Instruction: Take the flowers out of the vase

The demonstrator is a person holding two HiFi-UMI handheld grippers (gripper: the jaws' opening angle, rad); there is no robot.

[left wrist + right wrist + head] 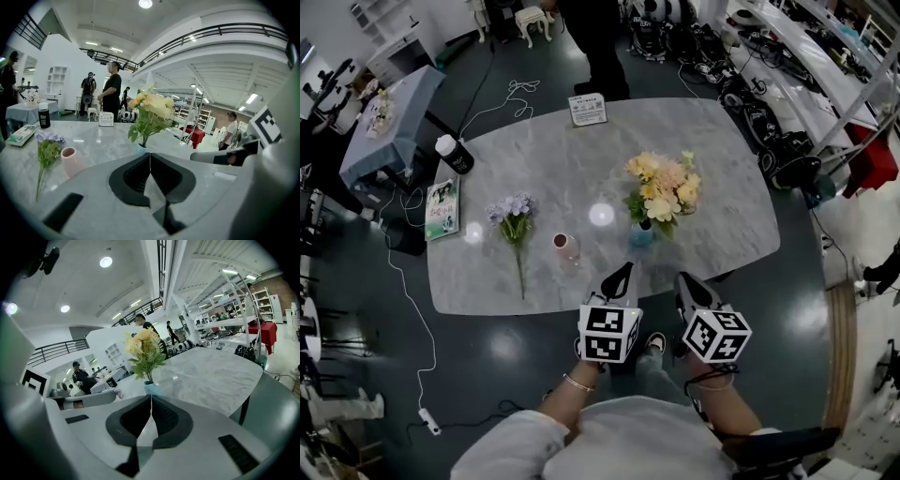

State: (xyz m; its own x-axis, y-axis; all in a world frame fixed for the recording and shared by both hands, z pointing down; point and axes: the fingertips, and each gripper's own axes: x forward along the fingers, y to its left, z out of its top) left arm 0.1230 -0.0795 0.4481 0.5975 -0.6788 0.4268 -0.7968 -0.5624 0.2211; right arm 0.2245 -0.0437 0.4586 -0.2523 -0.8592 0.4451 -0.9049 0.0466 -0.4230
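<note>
Both grippers idle at the near edge of the marble table (741, 178).

Left gripper (622, 273): jaws pressed together, nothing between them; its own view confirms this. Right gripper (682, 279): the same, closed and empty. The blue vase (641, 235) stands just beyond both tips, apart from them, slightly nearer the left one.

The yellow and peach bouquet (664, 187) sits in that vase. Its long axis is upright, blooms at the top and stems running down into the neck. In the right gripper view it leans a little left of the vase.

Left of the vase stands a pink cup (565, 246). Further left a purple sprig (514, 223) lies flat, its long axis running from the far edge to the near one, blooms pointing away from me and stem end toward me.

Hard to make out:
- From the head view, leaves cover most of the vase, so I see only its lower body.
- The stems below the rim are hidden.
- In the left gripper view the gripper body cuts off the vase base.
- I cannot read the print on the sign card (587, 110), well beyond the vase.
</note>
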